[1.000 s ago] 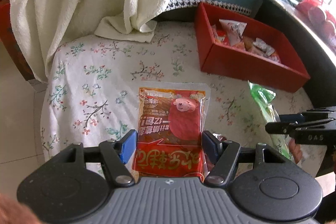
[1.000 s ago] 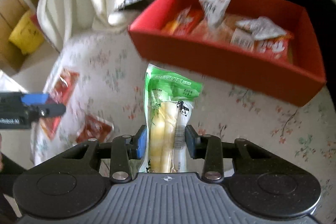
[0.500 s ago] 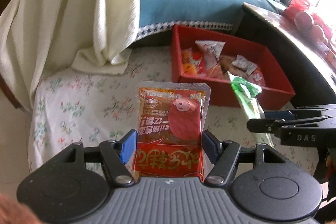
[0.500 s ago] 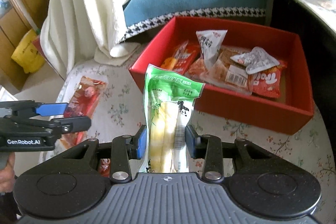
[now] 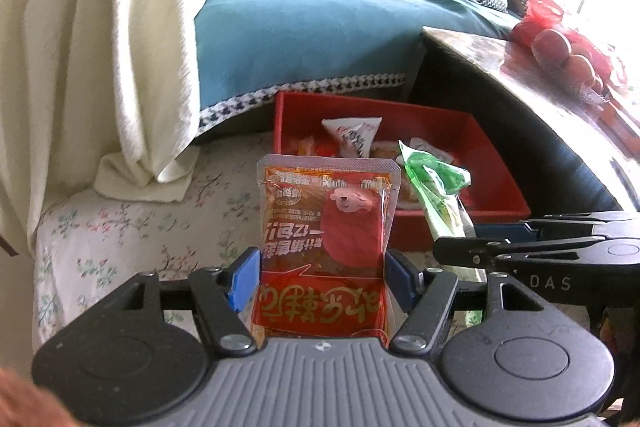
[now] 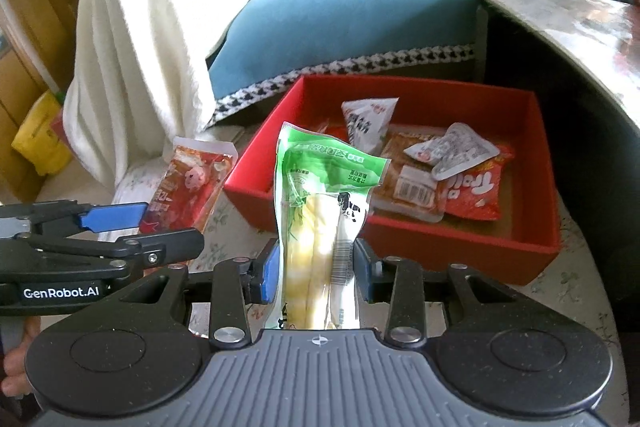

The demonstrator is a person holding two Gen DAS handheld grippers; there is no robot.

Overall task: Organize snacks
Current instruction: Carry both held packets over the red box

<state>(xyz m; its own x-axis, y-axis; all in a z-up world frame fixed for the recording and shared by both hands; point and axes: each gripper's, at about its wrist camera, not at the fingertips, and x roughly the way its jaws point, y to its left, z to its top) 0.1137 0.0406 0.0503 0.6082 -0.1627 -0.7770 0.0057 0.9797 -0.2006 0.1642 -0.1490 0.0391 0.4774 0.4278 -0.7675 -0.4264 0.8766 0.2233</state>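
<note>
Moved: both hand-held grippers raised higher, red box (image 6: 420,247) nearer below
Left hand-held gripper (image 5: 322,277): pinching red snack pouch (image 5: 326,227), held upright
Right hand-held gripper (image 6: 316,273): pinching green bamboo-shoot pack (image 6: 320,211)
Hidden: pouch bottoms cut off behind gripper bodies
Surface (image 5: 120,227): floral cloth, box resting on it
Room: blue sofa (image 6: 360,15), white blanket (image 5: 92,39)

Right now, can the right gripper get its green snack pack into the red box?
Probably yes: the right gripper holds the green snack pack just before the open-topped red box, with nothing between.
</note>
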